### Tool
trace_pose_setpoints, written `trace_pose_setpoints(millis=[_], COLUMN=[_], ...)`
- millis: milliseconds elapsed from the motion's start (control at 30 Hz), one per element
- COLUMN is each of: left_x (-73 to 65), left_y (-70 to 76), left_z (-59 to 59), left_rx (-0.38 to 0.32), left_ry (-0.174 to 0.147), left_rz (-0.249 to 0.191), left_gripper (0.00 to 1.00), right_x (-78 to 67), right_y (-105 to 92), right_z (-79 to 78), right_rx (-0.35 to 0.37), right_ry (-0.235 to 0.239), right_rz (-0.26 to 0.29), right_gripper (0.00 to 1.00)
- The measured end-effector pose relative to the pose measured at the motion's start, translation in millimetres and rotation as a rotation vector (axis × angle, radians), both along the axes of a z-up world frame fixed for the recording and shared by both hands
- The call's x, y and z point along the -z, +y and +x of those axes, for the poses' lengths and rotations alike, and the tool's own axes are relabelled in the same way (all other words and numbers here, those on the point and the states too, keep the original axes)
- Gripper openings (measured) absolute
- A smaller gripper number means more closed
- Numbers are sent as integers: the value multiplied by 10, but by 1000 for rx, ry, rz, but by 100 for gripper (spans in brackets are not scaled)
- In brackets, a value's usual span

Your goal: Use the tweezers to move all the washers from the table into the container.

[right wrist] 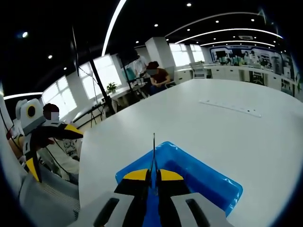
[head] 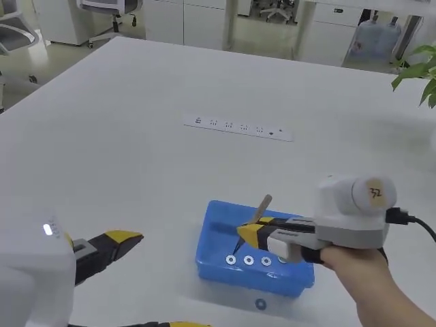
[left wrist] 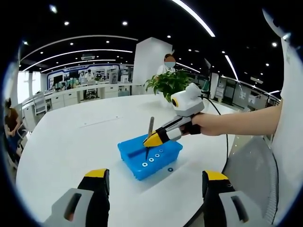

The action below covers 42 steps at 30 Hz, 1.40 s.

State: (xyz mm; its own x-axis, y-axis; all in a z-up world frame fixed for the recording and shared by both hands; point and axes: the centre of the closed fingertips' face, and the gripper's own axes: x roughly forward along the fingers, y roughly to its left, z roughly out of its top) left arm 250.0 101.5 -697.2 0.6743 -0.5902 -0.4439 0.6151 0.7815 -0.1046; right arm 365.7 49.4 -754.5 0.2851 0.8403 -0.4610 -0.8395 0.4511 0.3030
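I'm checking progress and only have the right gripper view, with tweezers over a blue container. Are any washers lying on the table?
Observer: Yes, one washer lies on the table, just outside the blue container, on its near side.
Operator: How many are inside?
Observer: A row of washers, at least three; the right claw, shut on the tweezers, hides the row's end.
Operator: And the left claw?
Observer: The left claw is open, holds nothing and is apart from the container.

Right gripper [head: 246,236]: held in the person's right hand [head: 354,269], jaws pinched together on tweezers [head: 263,206], pointing left in the head view. Left gripper [left wrist: 156,175]: jaws spread wide apart.
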Motion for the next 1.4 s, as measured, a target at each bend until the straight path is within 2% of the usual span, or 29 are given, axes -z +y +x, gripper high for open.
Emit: trace_pose_setpoints(millis=[233, 500, 767, 867, 1067, 1267, 1400], left_x=[2, 16, 26, 27, 24, 23, 24], left_y=[4, -23, -62, -72, -87, -98, -107], left_z=[-1, 0, -3, -2, 5, -2, -6], left_rx=[2, 12, 24, 29, 36, 42, 46], left_ry=[2, 5, 8, 9, 9, 10, 9], left_rz=[5, 5, 4, 5, 3, 2, 3], left_gripper=[81, 81, 81, 81, 81, 81, 81], right_x=[-31, -101, -171, -227, -241, -274, -264], right_y=[-28, -157, -295, -317, -329, -426, -456], right_z=[-68, -95, -166, -235, -455, -523, -548], right_rx=[2, 44, 110, 120, 77, 92, 97], right_ry=[-4, -30, -20, -16, -23, -24, -22], right_rz=[13, 40, 112, 156, 201, 225, 217], right_gripper=[3, 3, 3, 3, 3, 3, 3])
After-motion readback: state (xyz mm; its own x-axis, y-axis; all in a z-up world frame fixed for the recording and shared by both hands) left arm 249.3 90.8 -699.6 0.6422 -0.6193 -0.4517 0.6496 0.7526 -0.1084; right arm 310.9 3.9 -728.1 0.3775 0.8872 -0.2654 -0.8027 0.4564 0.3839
